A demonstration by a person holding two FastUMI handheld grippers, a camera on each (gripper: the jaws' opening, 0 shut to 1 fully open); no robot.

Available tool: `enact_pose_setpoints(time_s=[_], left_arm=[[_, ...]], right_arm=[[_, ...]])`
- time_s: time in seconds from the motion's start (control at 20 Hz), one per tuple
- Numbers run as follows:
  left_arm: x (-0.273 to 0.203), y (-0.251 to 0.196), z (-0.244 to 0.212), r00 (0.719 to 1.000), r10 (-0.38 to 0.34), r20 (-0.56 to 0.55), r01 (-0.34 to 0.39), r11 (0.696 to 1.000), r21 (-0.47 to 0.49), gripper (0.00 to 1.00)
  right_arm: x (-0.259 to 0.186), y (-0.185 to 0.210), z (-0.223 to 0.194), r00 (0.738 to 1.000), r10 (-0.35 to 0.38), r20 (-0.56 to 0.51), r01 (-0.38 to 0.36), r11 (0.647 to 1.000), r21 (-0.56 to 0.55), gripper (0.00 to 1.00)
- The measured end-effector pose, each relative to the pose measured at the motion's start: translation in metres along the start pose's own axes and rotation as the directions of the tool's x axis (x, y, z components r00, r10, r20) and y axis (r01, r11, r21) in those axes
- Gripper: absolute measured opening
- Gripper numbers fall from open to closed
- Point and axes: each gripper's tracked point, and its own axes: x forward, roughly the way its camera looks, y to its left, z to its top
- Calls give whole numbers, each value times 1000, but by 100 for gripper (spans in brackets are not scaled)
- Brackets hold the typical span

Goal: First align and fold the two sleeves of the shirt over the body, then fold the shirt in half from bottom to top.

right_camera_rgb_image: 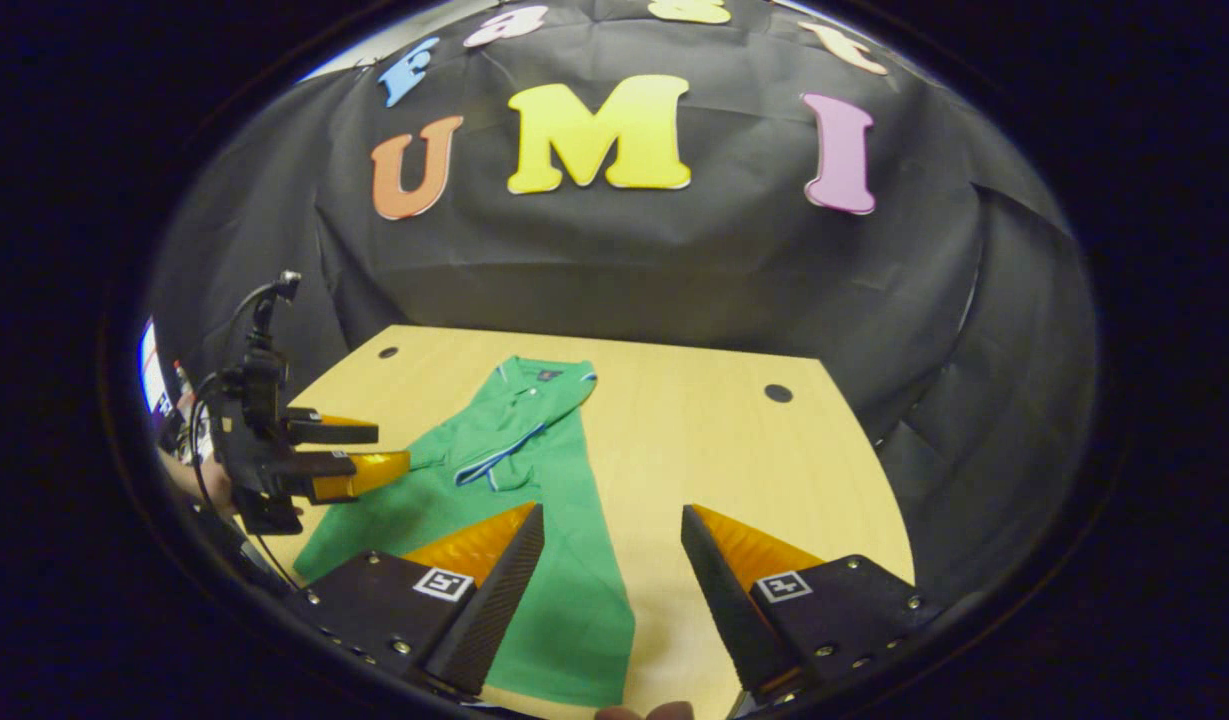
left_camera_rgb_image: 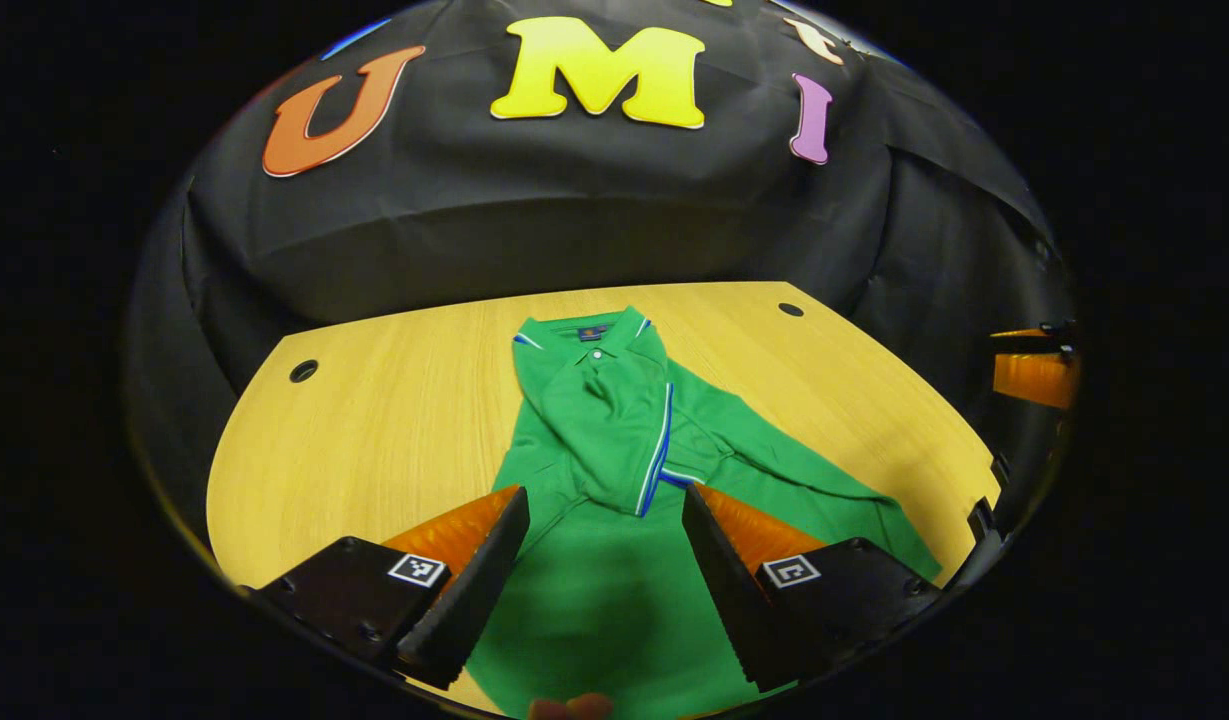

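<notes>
Green shirt (left_camera_rgb_image: 614, 470) flat on table, sleeves folded

The shirt (left_camera_rgb_image: 614, 520) is seen as a soft, matt knit cloth, creased at the folded sleeve, with smoother striped trim at collar and cuff. The table (left_camera_rgb_image: 374, 440) is faced in pale wood-grain laminate with a smooth, faintly satin finish. The booth wall (left_camera_rgb_image: 574, 220) is hung with matt, wrinkled cloth. Hard, matt plastic housings and ridged finger faces are noted on the left gripper (left_camera_rgb_image: 604, 570) and right gripper (right_camera_rgb_image: 614, 590).

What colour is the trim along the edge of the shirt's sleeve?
Blue and white stripes on the green shirt's sleeve trim, clearest in the left gripper view.
</notes>
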Motion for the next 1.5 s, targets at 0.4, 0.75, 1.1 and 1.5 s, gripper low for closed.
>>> enact_pose_setpoints(time_s=[0.4, 0.75, 1.1, 1.5], left_arm=[[-89, 28, -125, 964, -58, -258, 84, 993, 88, 99], [-136, 28, -202, 904, -81, -420, 127, 988, 84, 100], [-132, 20, -214, 905, -60, -422, 120, 986, 117, 98], [-129, -10, -201, 911, -175, -373, 134, 982, -131, 3]], right_arm=[[-7, 1, -150, 917, 159, -366, -231, 959, -163, 87], [-17, 17, -213, 858, 158, -488, -311, 917, -249, 87], [-7, 17, -235, 839, 146, -525, -316, 915, -250, 95], [-14, 29, -231, 832, 202, -516, -345, 917, -199, 1]])
